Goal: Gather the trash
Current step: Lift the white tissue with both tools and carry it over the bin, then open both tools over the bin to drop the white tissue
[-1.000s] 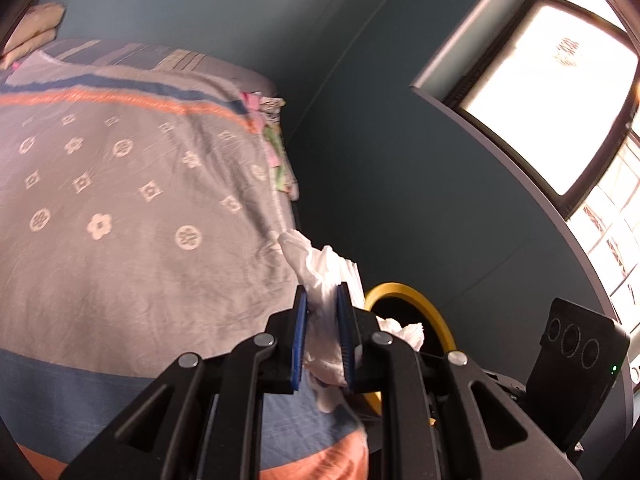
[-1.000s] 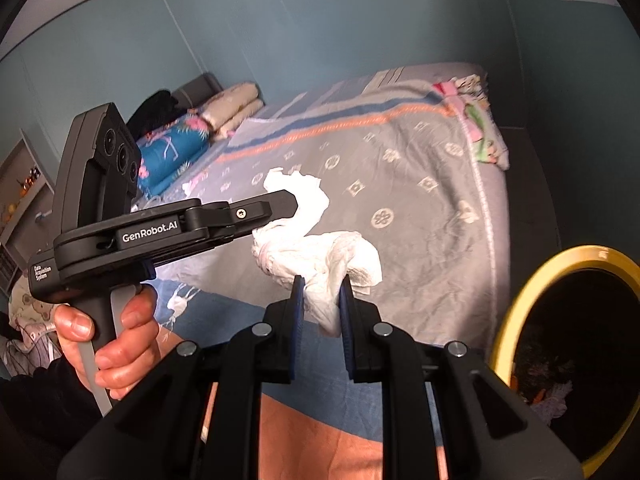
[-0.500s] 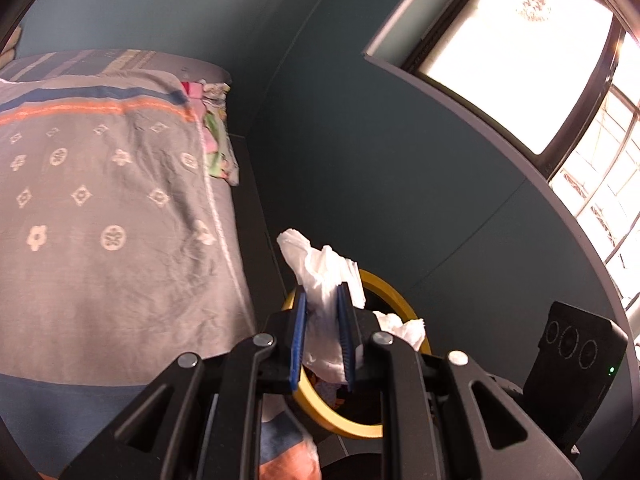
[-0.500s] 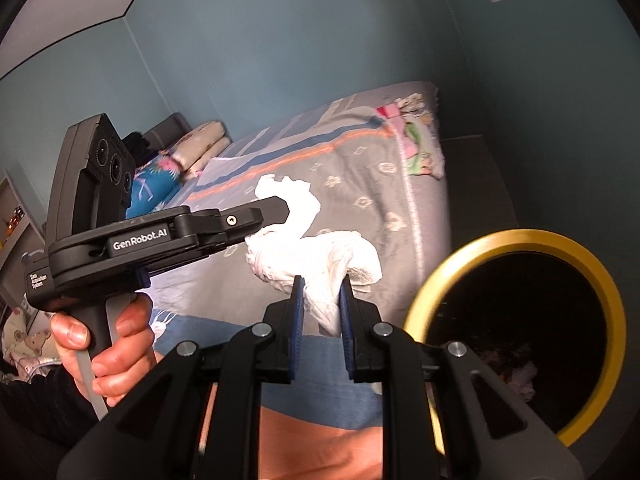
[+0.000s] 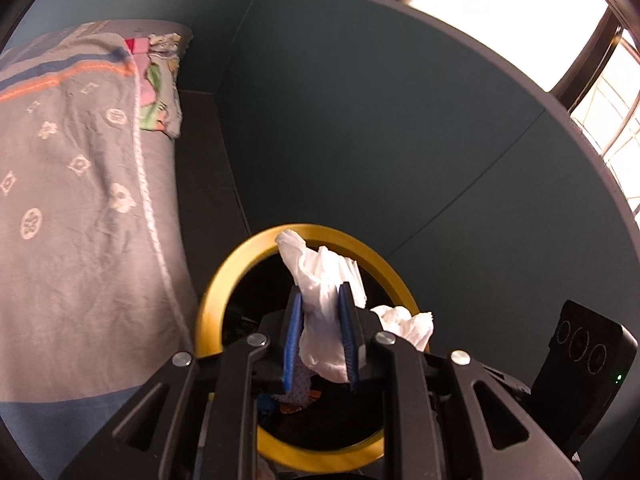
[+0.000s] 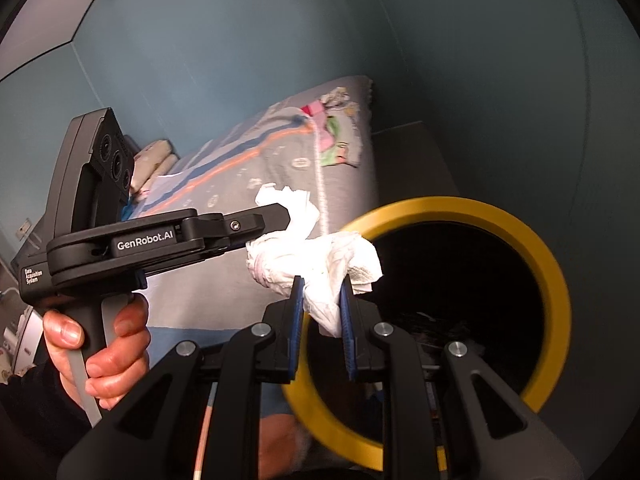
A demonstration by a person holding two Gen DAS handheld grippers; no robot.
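The left claw (image 5: 320, 338), seen from its own wrist, pinched a wad of white tissue (image 5: 326, 312) directly above the yellow-rimmed bin (image 5: 224, 280); its jaws had just been easing apart, the tissue between them. From the right wrist, the right claw (image 6: 322, 322) squeezed a second tissue wad (image 6: 320, 260) at the bin's near-left rim. Both loads had arrived but were not yet dropped. The bin's dark inside was hard to make out.
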